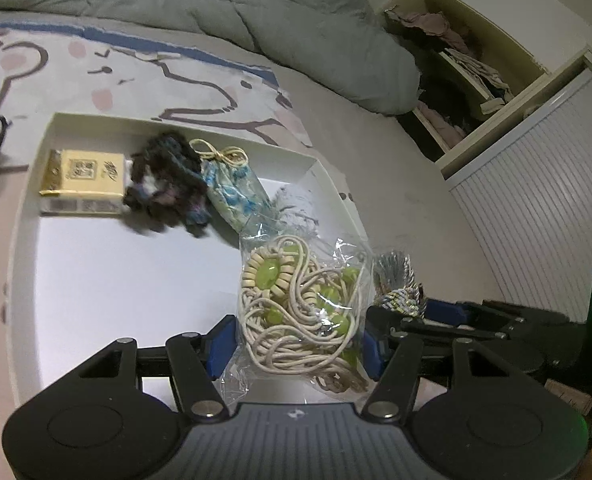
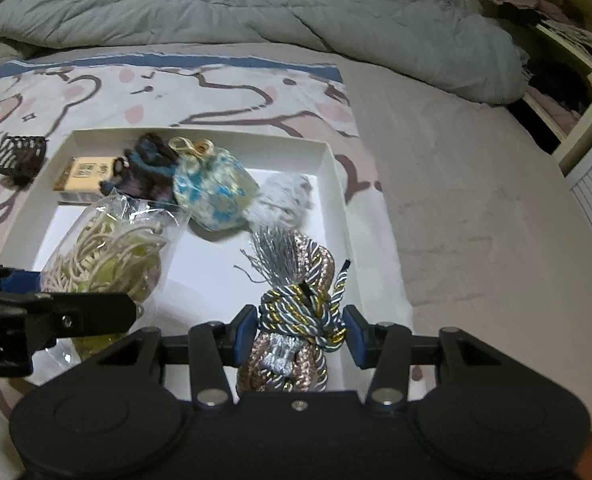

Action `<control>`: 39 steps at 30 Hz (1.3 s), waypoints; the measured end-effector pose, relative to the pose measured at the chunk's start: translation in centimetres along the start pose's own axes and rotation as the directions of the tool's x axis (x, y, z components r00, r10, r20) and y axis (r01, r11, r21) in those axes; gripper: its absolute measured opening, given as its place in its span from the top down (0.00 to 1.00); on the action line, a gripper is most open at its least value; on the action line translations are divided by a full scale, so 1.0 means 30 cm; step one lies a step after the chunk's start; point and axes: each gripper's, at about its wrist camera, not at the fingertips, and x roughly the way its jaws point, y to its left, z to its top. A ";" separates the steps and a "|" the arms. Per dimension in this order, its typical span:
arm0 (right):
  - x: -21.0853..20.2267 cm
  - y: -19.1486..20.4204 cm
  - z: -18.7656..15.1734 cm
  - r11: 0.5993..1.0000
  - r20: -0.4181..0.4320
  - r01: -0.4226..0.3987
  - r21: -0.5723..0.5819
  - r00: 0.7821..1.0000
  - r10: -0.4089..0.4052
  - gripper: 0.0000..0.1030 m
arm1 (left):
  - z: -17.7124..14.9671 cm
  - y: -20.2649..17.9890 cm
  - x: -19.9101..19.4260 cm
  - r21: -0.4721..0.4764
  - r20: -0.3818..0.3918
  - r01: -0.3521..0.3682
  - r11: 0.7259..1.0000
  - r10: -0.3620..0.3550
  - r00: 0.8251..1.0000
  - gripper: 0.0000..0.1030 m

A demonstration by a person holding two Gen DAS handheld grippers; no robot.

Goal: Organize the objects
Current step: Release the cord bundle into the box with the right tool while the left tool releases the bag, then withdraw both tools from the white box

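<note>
My left gripper (image 1: pixel 296 344) is shut on a clear bag of cream cords and green beads (image 1: pixel 299 304), held over the white tray (image 1: pixel 28 216). In the right wrist view that bag (image 2: pixel 108 256) hangs at the left. My right gripper (image 2: pixel 299 332) is shut on a bundle of twisted grey, gold and pink cord with a silver tassel (image 2: pixel 299 308), over the tray's right part (image 2: pixel 331 168). That bundle (image 1: pixel 399 284) shows beside the bag in the left wrist view. In the tray lie a yellow box (image 1: pixel 82 178), a dark fuzzy item (image 1: pixel 164 184), a blue-patterned pouch (image 2: pixel 216 192) and a whitish fluffy item (image 2: pixel 282 200).
The tray sits on a bed with a cartoon-print sheet (image 2: pixel 216 92). A grey-green quilt (image 2: pixel 256 4) is piled at the back. A black mesh item (image 2: pixel 18 154) lies left of the tray. An open shelf unit with clothes (image 1: pixel 455 64) and a white ribbed panel (image 1: pixel 535 184) stand at the right.
</note>
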 end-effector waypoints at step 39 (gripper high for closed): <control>-0.070 -0.070 -0.007 0.991 0.063 -0.038 0.128 0.998 0.030 0.37 | 0.041 0.009 -0.099 0.072 0.012 -0.081 0.994 0.080 0.997 0.16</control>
